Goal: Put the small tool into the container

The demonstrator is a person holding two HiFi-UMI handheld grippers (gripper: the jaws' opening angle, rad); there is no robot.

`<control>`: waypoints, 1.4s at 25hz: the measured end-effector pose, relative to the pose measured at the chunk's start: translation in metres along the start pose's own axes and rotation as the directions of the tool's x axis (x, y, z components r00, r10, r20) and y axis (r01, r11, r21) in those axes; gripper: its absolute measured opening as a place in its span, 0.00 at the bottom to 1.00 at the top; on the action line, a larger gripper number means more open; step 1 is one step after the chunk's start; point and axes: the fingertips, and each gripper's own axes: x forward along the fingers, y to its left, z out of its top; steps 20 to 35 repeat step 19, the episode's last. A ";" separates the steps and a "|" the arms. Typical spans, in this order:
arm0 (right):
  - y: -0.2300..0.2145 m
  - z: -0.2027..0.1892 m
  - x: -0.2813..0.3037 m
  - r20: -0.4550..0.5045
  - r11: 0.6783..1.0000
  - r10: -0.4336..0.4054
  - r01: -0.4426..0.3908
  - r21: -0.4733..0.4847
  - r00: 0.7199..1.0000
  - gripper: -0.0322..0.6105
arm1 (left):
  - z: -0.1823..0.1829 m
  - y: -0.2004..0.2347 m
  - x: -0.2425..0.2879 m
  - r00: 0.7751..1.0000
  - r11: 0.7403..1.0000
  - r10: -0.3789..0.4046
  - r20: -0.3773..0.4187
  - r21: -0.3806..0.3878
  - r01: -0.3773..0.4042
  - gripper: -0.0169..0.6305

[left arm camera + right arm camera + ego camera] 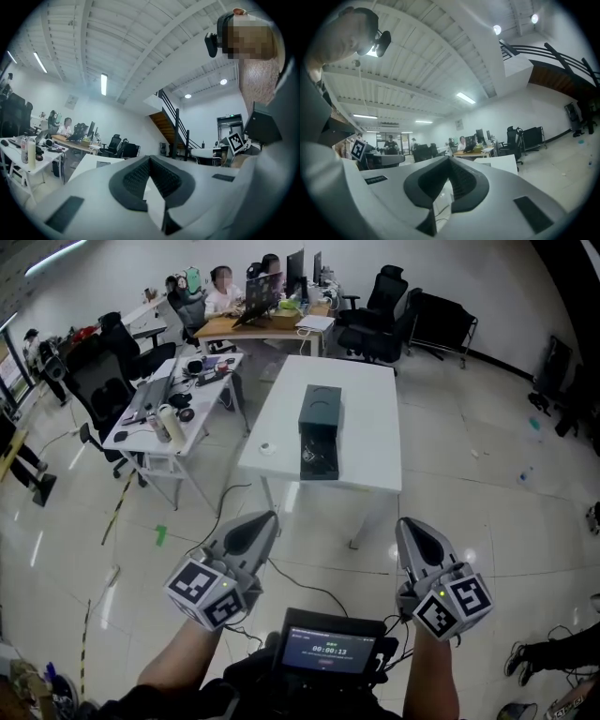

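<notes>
Short of the white tabletop [366, 427], left gripper [272, 516] and right gripper [401, 522] hang closed, empty. Best opened on nearing the dark open box [303, 457].

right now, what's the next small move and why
Probably step closer to the table: the left gripper and right gripper hang well short of it, jaws shut and empty, and the container sits on its top.

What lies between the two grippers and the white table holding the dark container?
Head view: only shiny floor and a black cable; the left gripper and right gripper are short of the table.
</notes>
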 end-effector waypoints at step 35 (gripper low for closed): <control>0.053 0.001 -0.001 -0.018 1.000 -0.029 0.029 -0.012 0.999 0.06 | 0.012 0.013 -0.043 0.999 0.999 -0.038 0.008 -0.015 0.038 0.05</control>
